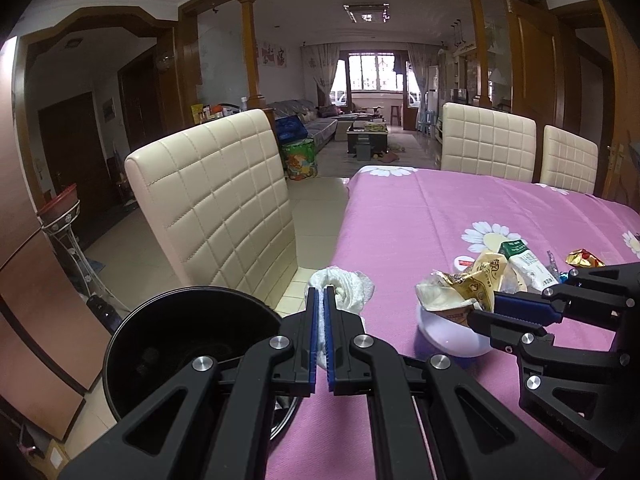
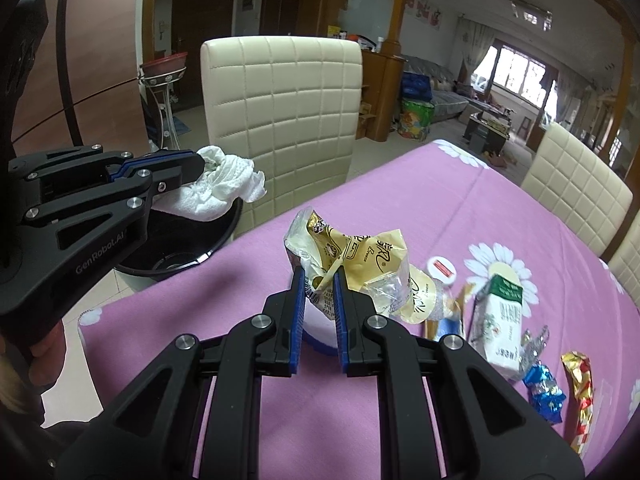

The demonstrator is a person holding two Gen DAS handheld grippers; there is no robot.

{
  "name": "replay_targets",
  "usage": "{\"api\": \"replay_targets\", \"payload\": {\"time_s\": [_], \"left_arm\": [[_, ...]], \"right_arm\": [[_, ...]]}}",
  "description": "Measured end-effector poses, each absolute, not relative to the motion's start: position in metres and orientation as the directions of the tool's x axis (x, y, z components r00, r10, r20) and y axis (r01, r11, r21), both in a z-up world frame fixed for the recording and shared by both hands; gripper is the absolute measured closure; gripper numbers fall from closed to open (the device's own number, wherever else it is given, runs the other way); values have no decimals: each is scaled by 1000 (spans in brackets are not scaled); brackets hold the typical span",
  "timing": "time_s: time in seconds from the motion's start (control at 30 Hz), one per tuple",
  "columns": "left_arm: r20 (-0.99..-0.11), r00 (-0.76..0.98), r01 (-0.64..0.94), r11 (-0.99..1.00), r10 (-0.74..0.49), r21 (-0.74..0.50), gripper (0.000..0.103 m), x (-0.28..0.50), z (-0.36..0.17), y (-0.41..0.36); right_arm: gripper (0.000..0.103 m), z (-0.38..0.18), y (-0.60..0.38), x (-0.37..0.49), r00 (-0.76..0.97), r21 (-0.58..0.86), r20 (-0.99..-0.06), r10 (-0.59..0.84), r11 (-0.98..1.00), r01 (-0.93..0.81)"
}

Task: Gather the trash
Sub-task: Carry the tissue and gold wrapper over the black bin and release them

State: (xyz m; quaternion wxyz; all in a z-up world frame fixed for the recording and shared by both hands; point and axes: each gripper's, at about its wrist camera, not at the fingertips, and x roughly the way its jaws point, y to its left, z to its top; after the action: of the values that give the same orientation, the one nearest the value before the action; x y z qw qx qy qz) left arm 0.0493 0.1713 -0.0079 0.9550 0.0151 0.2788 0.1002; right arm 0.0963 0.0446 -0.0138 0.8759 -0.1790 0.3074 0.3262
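Black plastic bin (image 1: 192, 344) stands on the floor just off the worktop's near-left edge, mouth open upward, beside a cream quilted chair (image 1: 216, 204)

Left gripper (image 1: 320, 300): jaws closed on a crumpled white paper towel (image 1: 348, 284). In the right wrist view the towel (image 2: 218, 188) hangs over the bin's rim (image 2: 224, 236), so the wad sits above the opening or just at its edge; which one, I cannot tell exactly. Judgement: the release turns on this; towel lies forward of the jaws, bin directly below and slightly toward the person. Left hand is clearly the nearer one to the bin

Right gripper (image 2: 318, 276): jaws clamped on a crinkled yellow snack wrapper (image 2: 348, 256), lifted above a white round lid or dish (image 1: 448, 336) on the worktop. Wrapper's long axis runs roughly away from the jaws, to the right. Bin lies to this gripper's left, well apart

Remaining on the worktop (image 1: 420, 216), purple cloth with daisy print: green-white carton (image 2: 502, 320), small white cap (image 2: 440, 268), gold-red foil wrapper (image 2: 580, 392), blue foil wrapper (image 2: 544, 390)

Room: tiled floor, wood-trimmed arch, sofa and window beyond
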Motion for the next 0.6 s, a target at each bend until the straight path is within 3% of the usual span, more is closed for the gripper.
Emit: {"api": "replay_targets", "payload": {"time_s": [0.6], "left_arm": [[-547,781,-297,950,302,99,100,35,-20,229]], "right_arm": [[88,-17,112,87,533,-120,-673,513,635,-763]]}}
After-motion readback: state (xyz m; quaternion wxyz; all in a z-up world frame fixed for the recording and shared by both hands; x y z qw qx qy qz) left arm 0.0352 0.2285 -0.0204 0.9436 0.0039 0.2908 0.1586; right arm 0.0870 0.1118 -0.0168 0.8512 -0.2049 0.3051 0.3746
